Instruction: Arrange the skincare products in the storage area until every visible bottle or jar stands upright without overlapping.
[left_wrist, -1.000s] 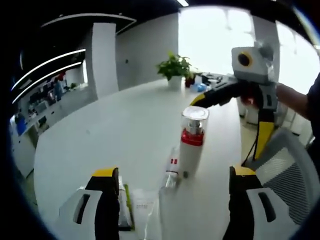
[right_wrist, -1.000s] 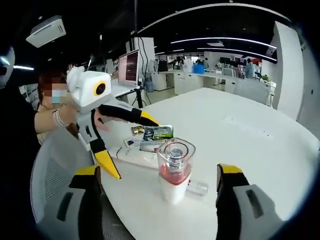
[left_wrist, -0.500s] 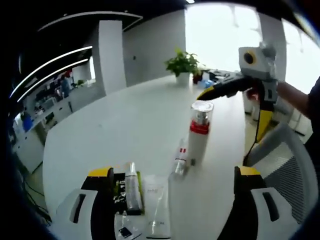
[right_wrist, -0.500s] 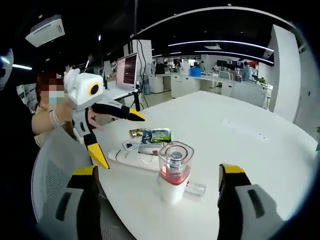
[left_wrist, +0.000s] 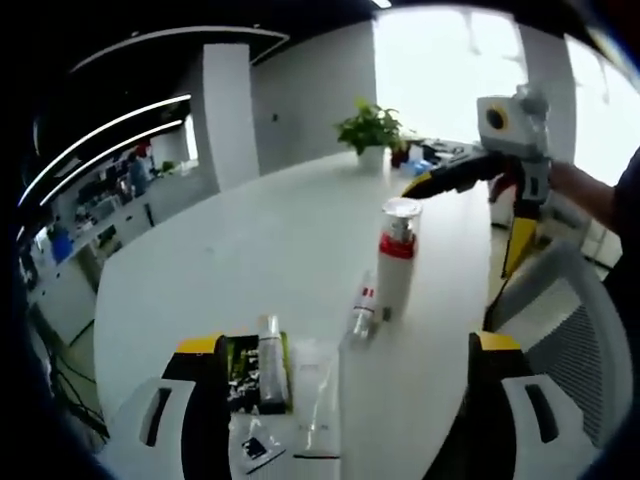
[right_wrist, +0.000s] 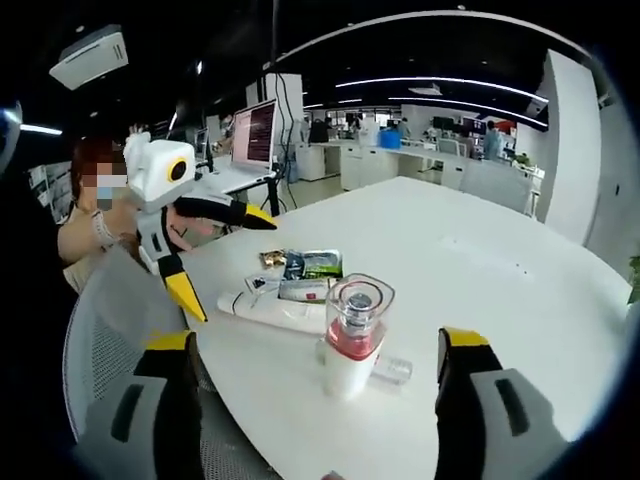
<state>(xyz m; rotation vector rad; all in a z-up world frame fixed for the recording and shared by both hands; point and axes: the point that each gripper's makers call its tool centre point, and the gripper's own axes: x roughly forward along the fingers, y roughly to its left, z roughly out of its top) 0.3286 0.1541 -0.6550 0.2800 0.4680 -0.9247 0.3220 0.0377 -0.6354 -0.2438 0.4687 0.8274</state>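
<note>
On a white oval office table (left_wrist: 230, 260), my two grippers hang back from the skincare items, jaws spread wide and holding nothing. My left gripper (left_wrist: 345, 400) looks across at a pump bottle (left_wrist: 395, 258) that stands upright near the table's edge: white body, red collar, clear cap over the pump. I judge it needs no more handling.

Touching its base, or just beside it, lies a small clear bottle (left_wrist: 361, 310) with a red band, on its side. That one, by my reading, is the job left to do. In the right gripper view it shows as a clear cylinder (right_wrist: 390, 371) flat on the table behind the pump bottle (right_wrist: 351, 337).

Nearer the left gripper lie a white tube (left_wrist: 271, 360), a dark green sachet (left_wrist: 240, 368) and a clear plastic pouch (left_wrist: 312, 400), all flat, the tube overlapping the sachet.

My right gripper (right_wrist: 315, 415) is held back above the table edge, probably to leave room for a reach at the fallen bottle. A mesh office chair (right_wrist: 110, 330) sits between me and the table.
</note>
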